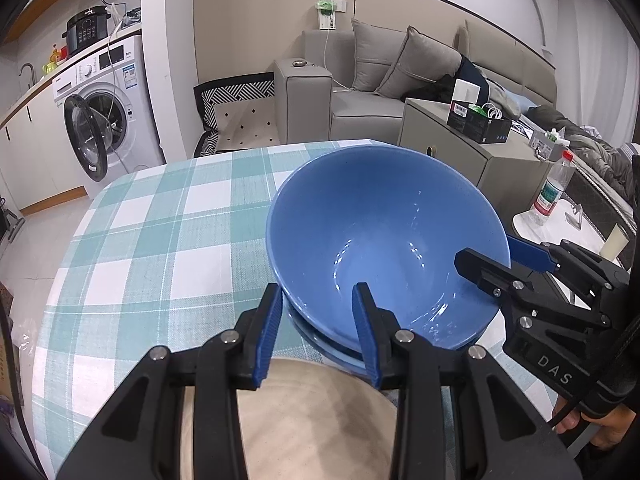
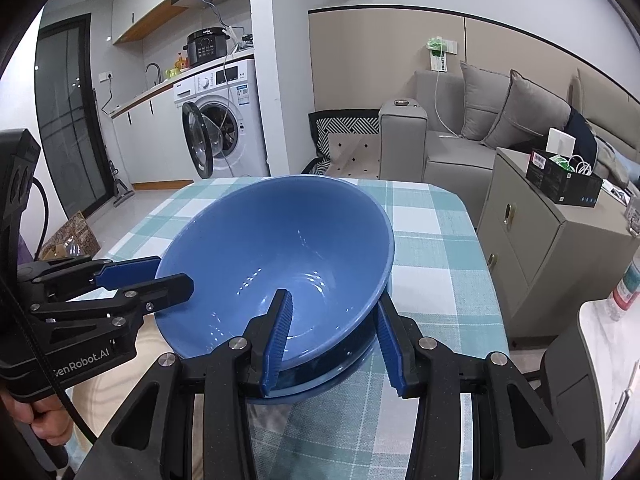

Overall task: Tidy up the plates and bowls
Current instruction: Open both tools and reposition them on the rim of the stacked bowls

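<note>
where both tongs [image 1: 320, 332] [image 2: 338, 338] clamp its rim, blue bowl [image 1: 384, 240] tilts.

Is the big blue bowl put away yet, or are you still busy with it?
Still busy. The glossy blue bowl is in hand: the left gripper and right gripper each pinch its rim, holding it tilted above a blue dish on the checked tablecloth. Stacking has begun, since that dish already sits under it. A beige plate nearby looks unsorted.
</note>
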